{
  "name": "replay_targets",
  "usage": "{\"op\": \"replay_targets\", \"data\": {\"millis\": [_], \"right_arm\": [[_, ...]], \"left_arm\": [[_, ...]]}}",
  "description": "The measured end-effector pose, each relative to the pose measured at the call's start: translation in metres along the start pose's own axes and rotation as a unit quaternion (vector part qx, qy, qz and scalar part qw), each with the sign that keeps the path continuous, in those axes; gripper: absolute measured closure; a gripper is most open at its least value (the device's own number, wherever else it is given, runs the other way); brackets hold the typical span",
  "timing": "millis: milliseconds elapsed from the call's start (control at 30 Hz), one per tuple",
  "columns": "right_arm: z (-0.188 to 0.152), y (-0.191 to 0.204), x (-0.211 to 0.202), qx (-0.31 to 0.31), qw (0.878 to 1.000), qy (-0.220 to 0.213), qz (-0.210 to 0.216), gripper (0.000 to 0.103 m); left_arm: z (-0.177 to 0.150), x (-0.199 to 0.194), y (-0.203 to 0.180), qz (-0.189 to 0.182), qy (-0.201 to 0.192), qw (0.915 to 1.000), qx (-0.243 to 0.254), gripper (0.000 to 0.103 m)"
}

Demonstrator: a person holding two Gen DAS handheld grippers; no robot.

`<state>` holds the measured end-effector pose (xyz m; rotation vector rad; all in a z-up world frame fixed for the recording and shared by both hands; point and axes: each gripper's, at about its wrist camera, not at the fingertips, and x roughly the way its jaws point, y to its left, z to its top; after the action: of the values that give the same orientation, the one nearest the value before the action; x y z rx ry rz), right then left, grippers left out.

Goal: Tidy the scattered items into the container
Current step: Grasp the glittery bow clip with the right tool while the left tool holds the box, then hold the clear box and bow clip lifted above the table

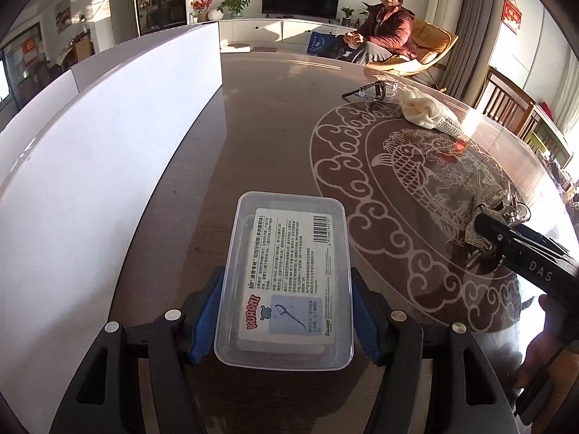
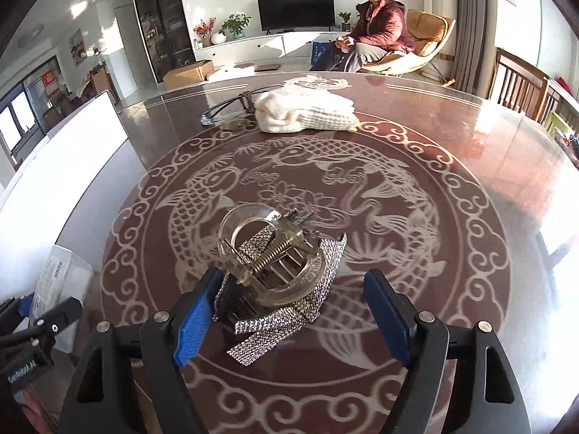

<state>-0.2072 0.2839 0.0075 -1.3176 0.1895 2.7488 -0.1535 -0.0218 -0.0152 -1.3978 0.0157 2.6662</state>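
Note:
A clear plastic floss-pick box [image 1: 286, 282] with a printed label lies between the blue pads [image 1: 206, 316] of my left gripper [image 1: 286, 320]; the jaws press on both its long sides. My right gripper [image 2: 291, 316] is open around a clear hair claw clip with a rhinestone bow [image 2: 278, 271] on the table; the pads stand apart from it. The clip also shows in the left wrist view [image 1: 495, 217], by the right gripper. A white glove [image 2: 307, 112] and glasses [image 2: 226, 110] lie farther back. A white box wall [image 1: 108, 166] stands at the left.
The round brown table [image 2: 470, 166] has a fish pattern under glass. A person [image 1: 383, 29] sits in a chair beyond the table. Wooden chairs [image 2: 521, 86] stand at the right edge. The floss box shows at the left in the right wrist view [image 2: 58, 282].

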Motion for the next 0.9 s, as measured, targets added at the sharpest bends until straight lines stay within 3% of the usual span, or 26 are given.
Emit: {"op": "replay_targets", "data": {"millis": [67, 167, 233, 300, 367, 800, 867, 900], "right_arm": [[-0.003, -0.023, -0.005, 0.015, 1.0, 0.0, 0.002, 0.022], [-0.005, -0.033, -0.009, 0.014, 1.0, -0.003, 0.024, 0.021], [-0.004, -0.028, -0.007, 0.001, 1.0, 0.0, 0.02, 0.02], [-0.003, -0.018, -0.002, -0.024, 1.0, 0.009, -0.004, 0.02], [-0.004, -0.01, 0.0, -0.038, 0.999, 0.012, -0.022, 0.02], [-0.004, -0.013, 0.0, -0.032, 0.999, 0.013, -0.015, 0.019], [-0.004, -0.016, -0.002, -0.026, 1.0, 0.009, -0.015, 0.024], [-0.005, -0.018, -0.004, -0.021, 1.0, 0.004, -0.01, 0.039]], "left_arm": [[-0.001, 0.001, -0.004, 0.01, -0.001, 0.9999, 0.008, 0.04], [-0.003, 0.003, -0.012, 0.02, -0.006, 0.9995, 0.022, 0.029], [-0.005, 0.006, -0.016, 0.017, -0.005, 0.9995, 0.026, 0.007], [-0.005, 0.008, -0.018, 0.018, 0.001, 0.9995, 0.027, 0.0], [-0.004, 0.009, -0.017, 0.016, 0.002, 0.9995, 0.027, 0.0], [-0.005, 0.008, -0.019, 0.018, 0.01, 0.9995, 0.025, 0.0], [-0.005, 0.008, -0.02, 0.012, 0.013, 0.9995, 0.028, 0.0], [-0.006, 0.005, -0.02, 0.011, 0.006, 0.9995, 0.03, 0.012]]}}
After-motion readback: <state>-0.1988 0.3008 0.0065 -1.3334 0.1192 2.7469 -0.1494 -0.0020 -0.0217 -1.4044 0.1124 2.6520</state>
